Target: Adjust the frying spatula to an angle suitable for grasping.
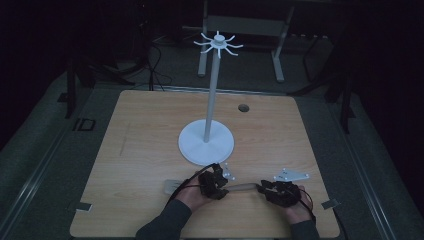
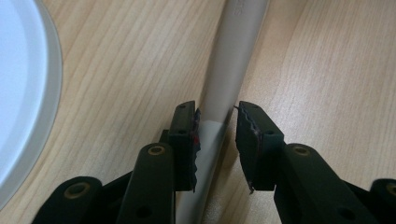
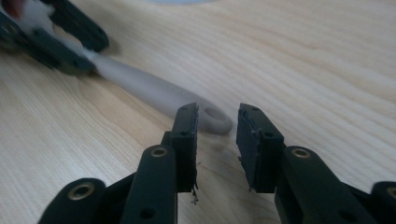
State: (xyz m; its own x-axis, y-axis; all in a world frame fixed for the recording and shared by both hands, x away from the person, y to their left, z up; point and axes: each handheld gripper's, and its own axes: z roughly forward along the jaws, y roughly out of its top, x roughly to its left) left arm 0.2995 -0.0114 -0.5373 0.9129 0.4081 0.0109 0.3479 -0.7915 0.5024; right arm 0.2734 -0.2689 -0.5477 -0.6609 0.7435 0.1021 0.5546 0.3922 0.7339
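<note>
A grey utensil lies flat on the wooden table, its handle (image 1: pixel 242 187) running left to right between my two grippers and its flat end (image 1: pixel 172 186) near the left wrist. My left gripper (image 1: pixel 223 190) straddles the handle (image 2: pixel 233 56). In the left gripper view (image 2: pixel 217 116) one pad touches it and a thin gap shows at the other. My right gripper (image 1: pixel 261 188) stands open with nothing between its jaws. In the right gripper view (image 3: pixel 218 114) the handle's holed end (image 3: pixel 212 116) lies just beyond the left fingertip.
A white hook stand with a round base (image 1: pixel 206 142) and a tall pole topped by curved hooks (image 1: pixel 218 43) stands just beyond the grippers; its base rim (image 2: pixel 23 93) lies close to the left gripper. A small round hole (image 1: pixel 243 107) is in the far tabletop.
</note>
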